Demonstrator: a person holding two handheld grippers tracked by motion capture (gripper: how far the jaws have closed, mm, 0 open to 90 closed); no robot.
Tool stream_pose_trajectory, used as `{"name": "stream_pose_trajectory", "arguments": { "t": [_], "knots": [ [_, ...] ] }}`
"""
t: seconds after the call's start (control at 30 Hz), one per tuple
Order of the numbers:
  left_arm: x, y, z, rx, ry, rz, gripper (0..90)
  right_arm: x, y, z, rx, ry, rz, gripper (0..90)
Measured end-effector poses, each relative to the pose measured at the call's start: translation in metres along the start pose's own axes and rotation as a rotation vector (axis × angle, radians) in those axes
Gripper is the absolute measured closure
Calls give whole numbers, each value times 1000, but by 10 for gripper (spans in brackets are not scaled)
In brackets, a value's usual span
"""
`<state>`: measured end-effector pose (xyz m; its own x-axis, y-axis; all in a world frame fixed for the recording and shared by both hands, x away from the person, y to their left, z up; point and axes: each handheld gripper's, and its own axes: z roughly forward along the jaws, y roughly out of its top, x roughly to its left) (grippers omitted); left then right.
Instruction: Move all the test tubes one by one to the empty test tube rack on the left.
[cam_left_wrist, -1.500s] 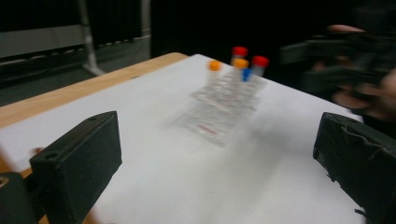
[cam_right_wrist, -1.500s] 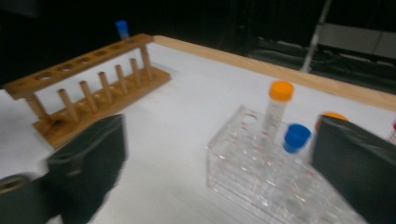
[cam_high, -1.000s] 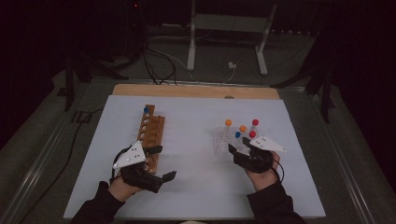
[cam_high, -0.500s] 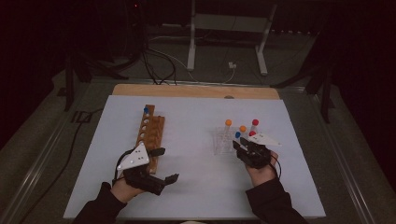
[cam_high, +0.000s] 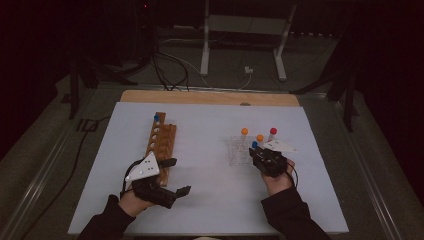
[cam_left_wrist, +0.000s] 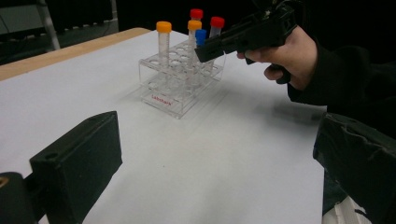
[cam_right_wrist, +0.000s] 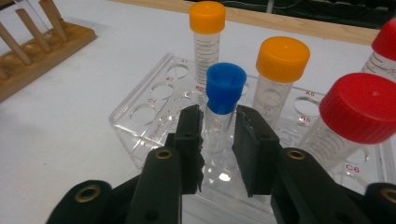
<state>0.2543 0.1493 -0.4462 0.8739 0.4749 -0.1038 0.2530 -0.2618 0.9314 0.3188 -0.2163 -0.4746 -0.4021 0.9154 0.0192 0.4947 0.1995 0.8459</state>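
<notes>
Right gripper (cam_right_wrist: 217, 140), held level, jaws just closed on the blue-capped tube (cam_right_wrist: 223, 100), apparently gripping; left gripper (cam_high: 172, 177) rests wide apart.

Black sleeves (cam_high: 290, 212), blk fingers (cam_right_wrist: 189, 140), brass screws.

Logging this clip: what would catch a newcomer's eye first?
The right claw, closed around the blue-capped tube in the clear rack at table right, with orange- and red-capped tubes standing around it. At table left, the left claw rests open beside a wooden rack.
</notes>
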Motion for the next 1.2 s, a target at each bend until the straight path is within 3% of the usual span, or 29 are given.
{"name": "stream_pose_trajectory", "arguments": {
  "t": [0.37, 1.0, 1.2],
  "knots": [
    [1, 0, 0, 3, -11, -7, 20, 3, 3, 3, -3, -4, -33, 763],
    [3, 1, -1, 9, -11, -12, 20, 10, 27, -32, -136, -15, -107, 764],
    [3, 3, 0, 13, -15, -8, 20, 19, 31, -41, -158, 18, -123, 764]
  ]
}}
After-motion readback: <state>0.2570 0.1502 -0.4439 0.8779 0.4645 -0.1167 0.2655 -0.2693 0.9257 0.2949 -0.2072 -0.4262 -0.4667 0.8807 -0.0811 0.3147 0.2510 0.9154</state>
